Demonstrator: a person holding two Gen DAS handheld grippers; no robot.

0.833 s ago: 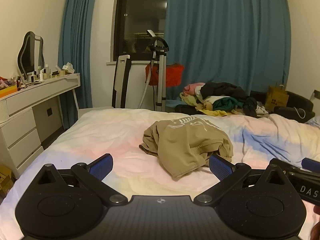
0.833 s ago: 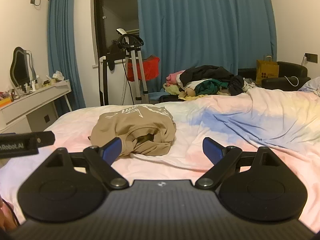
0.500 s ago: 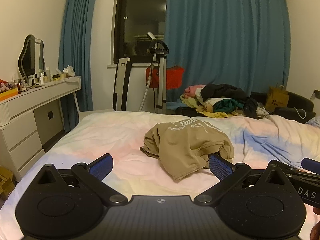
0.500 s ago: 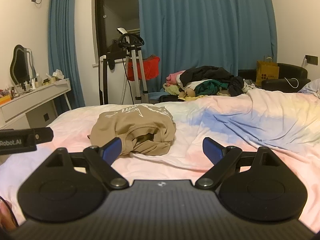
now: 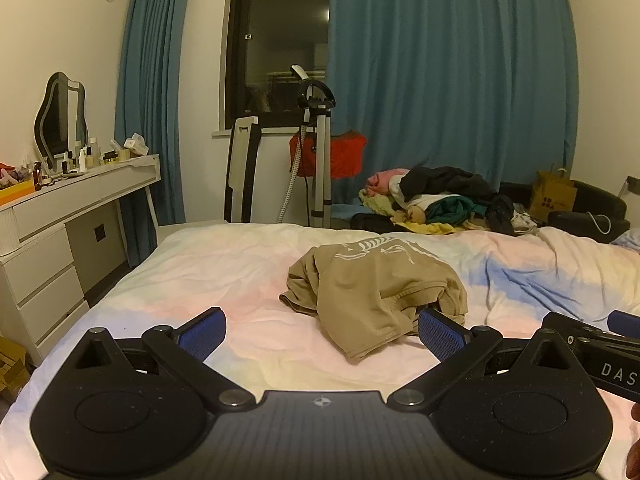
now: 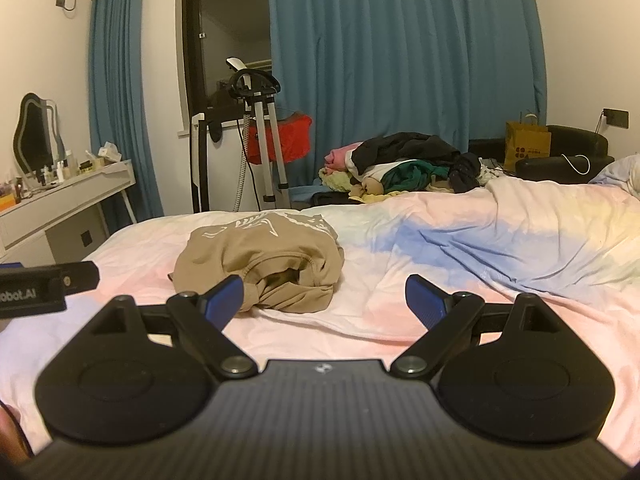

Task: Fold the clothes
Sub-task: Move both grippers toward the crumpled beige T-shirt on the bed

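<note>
Tan shirt [image 5: 376,292], crumpled in a heap with a white print on the upper side, lying on the bed [image 5: 224,264] toward its middle, ahead of both claws and touching neither.
Pastel bedcover in pink, blue and yellow patches, wrinkled.
Left claw [image 5: 322,330]: blue pads spread wide, nothing between them, held over the near part of the bed.
Right claw [image 6: 324,300]: blue pads apart, empty, shirt just beyond its left pad.
Mixed pile of clothes [image 6: 400,168] past the far edge of the bed.
Blue curtains [image 5: 448,92] across the back wall.
White desk [image 5: 76,196] at left, bearing a wavy mirror [image 5: 60,120] and small bottles.
Garment steamer on a stand [image 6: 260,136] near the window.
Yellow paper bag [image 6: 526,146] at far right.
</note>
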